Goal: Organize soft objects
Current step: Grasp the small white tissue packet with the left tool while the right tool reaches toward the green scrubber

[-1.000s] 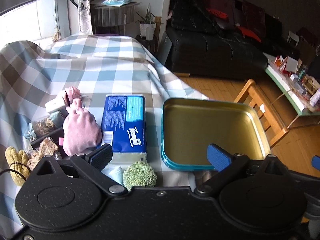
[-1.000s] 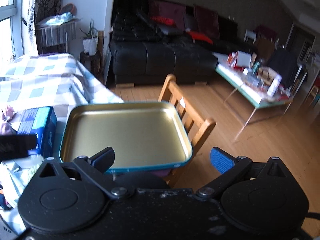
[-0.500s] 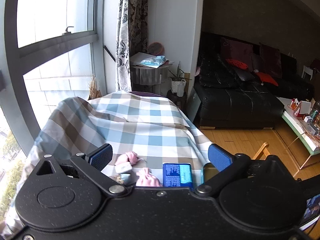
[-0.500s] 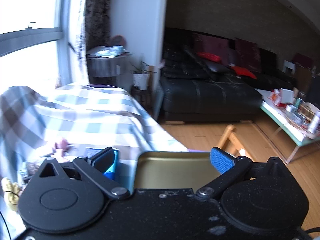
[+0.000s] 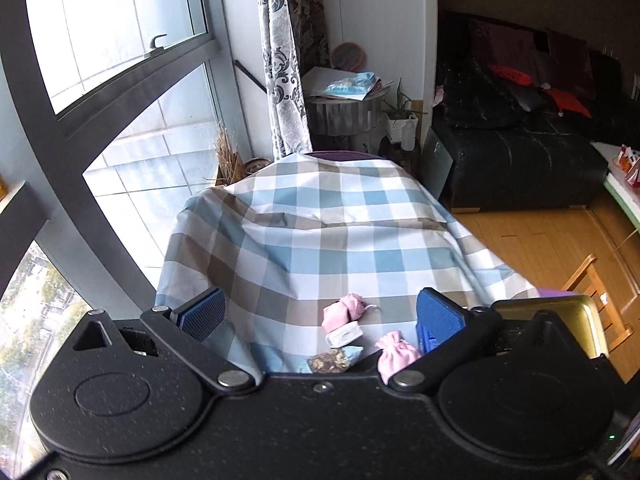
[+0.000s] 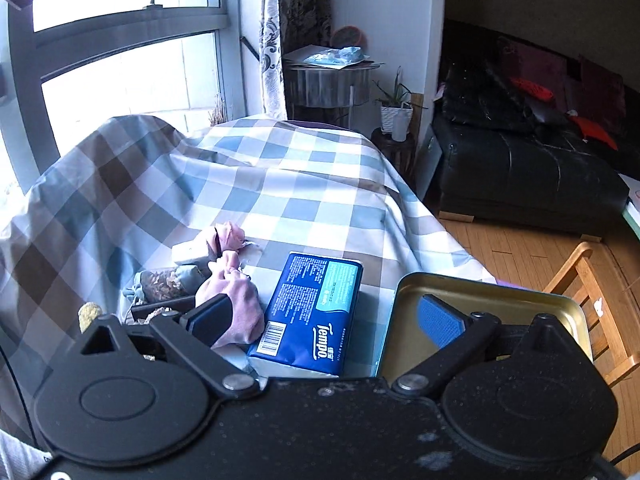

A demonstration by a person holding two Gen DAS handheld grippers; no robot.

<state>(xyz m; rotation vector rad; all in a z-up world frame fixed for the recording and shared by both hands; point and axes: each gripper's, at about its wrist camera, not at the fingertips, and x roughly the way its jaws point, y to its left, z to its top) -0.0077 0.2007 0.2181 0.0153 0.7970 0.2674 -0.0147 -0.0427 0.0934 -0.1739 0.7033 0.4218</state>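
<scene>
On the checked tablecloth (image 6: 304, 184), the soft, light tissue pack (image 6: 316, 312) lies between the empty, closing right gripper (image 6: 324, 316) jaws; grip its long sides; the left gripper (image 5: 320, 314) stands wide, empty.

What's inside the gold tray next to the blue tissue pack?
The gold tray looks empty: only its shiny bare bottom shows. Its near part is hidden behind the right gripper, whose open jaws are closing with nothing held, so something small could sit there unseen.

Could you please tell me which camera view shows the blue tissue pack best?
The right wrist view: the blue tissue pack lies nearly whole there, label readable, between the pink pouch and the tin tray. In the left wrist view a gripper finger almost entirely hides it.
</scene>
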